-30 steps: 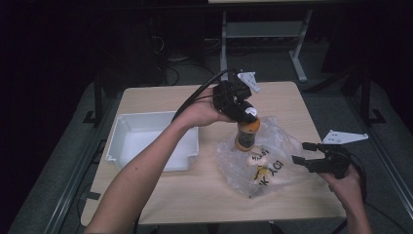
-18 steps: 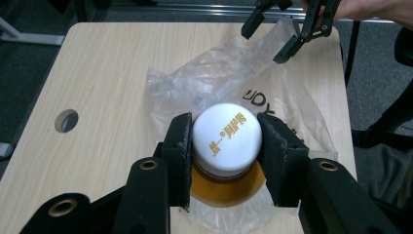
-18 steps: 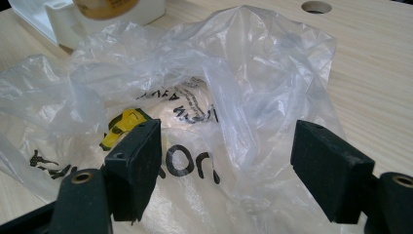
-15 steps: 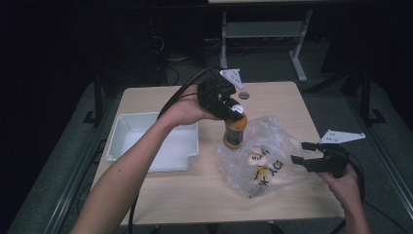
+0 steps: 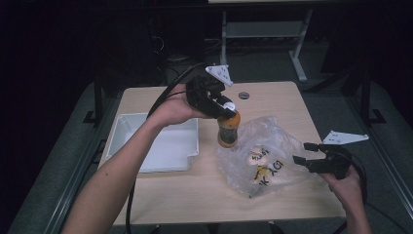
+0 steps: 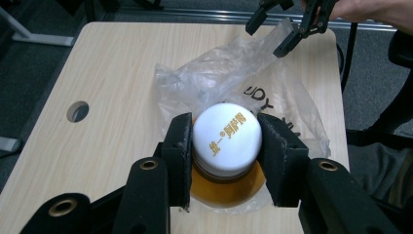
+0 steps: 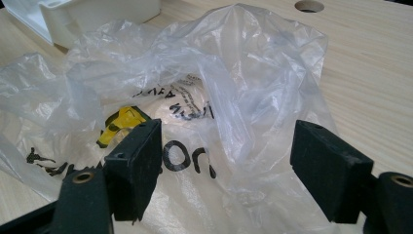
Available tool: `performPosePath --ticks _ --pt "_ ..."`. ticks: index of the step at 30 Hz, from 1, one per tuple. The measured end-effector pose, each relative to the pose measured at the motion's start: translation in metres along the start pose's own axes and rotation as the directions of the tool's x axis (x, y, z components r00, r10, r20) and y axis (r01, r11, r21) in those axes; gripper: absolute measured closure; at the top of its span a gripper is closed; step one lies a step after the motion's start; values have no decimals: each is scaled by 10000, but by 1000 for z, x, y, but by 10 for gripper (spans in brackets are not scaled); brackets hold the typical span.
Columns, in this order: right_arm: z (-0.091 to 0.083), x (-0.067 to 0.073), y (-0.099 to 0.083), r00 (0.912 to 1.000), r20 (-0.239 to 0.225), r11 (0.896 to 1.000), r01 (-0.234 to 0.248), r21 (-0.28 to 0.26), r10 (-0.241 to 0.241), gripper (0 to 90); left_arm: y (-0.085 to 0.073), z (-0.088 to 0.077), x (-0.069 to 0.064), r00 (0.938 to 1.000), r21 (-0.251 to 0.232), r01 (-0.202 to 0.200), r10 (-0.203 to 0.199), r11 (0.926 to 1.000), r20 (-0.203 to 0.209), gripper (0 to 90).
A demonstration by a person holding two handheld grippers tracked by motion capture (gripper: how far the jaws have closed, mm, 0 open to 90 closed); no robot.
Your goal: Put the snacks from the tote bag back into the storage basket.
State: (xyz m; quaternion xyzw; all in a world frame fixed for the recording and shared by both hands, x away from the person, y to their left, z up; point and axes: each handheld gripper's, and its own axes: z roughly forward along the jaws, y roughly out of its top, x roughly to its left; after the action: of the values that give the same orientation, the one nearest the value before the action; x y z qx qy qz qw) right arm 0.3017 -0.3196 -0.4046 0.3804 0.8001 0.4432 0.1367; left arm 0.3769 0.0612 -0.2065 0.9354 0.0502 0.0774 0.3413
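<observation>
Figure: a bottle lifted out of a plastic bag. The left tool (image 5: 225, 105) is clamped on the white cap of an amber bottle (image 5: 228, 130), its two pads pressing the cap from opposite sides, as the left gripper view shows (image 6: 225, 139). Gripping by the cap keeps the bottle upright and leaves its body free. The bottle hangs at the near-left edge of the clear plastic bag (image 5: 265, 156), between the bag and the white tray (image 5: 127, 127); whether its base touches the worktop (image 5: 195, 195) cannot be told from the high view.

The right tool (image 5: 304, 153) stands with its jaws apart at the bag's right edge; in the right gripper view a raised fold of film lies between the pads (image 7: 134, 161) without being pinched. Placed there, it is probably ready to hold the bag down while the bottle comes away.

Inside the bag remain a pale round item with dark print (image 7: 187, 105) and a small yellow piece (image 7: 119, 124); what they are is unclear through the crumpled film. The tray, open and apparently without contents, sits just left of the bottle and is the likely destination. Its near wall is the main thing in the way: the bottle must clear it. Loose film could also cling to the bottle's base. A round hole (image 5: 243, 95) marks the worktop's far side, well apart from the work.
</observation>
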Motion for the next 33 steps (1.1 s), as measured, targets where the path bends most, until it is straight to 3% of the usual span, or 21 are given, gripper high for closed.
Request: performPosePath --ticks 17,33 --pt "7 2 2 10000 50 9998 61 177 -61 269 -29 -28 3 9979 101 489 -484 9988 -424 594" --pt "10 4 2 9999 85 9998 75 193 -77 269 -52 -49 6 9923 121 871 -857 9961 -894 594"
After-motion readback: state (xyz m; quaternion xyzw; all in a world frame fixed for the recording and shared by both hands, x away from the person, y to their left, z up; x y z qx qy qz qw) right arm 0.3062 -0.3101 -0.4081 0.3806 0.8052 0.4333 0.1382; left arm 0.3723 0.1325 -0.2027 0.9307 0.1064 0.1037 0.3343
